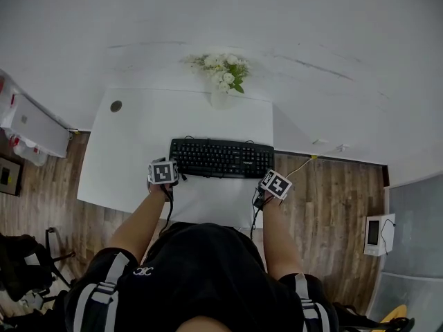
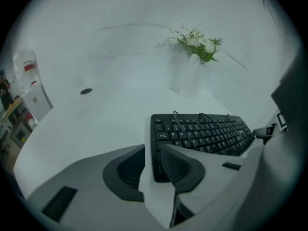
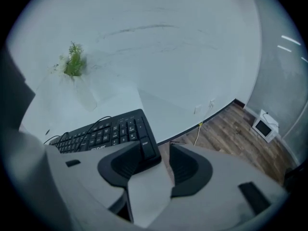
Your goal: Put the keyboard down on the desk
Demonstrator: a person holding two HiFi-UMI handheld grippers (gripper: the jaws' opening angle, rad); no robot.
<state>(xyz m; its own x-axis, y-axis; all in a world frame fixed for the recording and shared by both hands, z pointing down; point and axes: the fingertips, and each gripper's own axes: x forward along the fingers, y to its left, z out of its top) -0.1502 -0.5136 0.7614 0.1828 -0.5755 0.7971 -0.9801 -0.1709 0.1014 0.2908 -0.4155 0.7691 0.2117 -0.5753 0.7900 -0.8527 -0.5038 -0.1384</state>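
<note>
Left gripper (image 2: 153,166): jaws are held apart, with the left near corner of the keyboard (image 2: 199,134) seen between them. A white strip is visible between the left pad and the keyboard edge, so no squeeze is read. Contact at the right pad can't be ruled out, since the edge is covered by that pad.

Right gripper (image 3: 161,165): jaws are spread wide. The keyboard's right near corner is seen just beside the left pad, and wooden floor (image 3: 226,134) is seen through the gap. Nothing is gripped by either.

The keyboard is laid flat on the near half of the white desk (image 1: 135,151), with its cable (image 2: 179,125) draped loose over the keys. Placement is judged done: the weight is carried by the desk, so no grip is needed. One gripper is stationed per end, probably for level handling.

The flower vase (image 1: 222,97) is set behind, apart from the keyboard, against the wall (image 1: 311,19).
</note>
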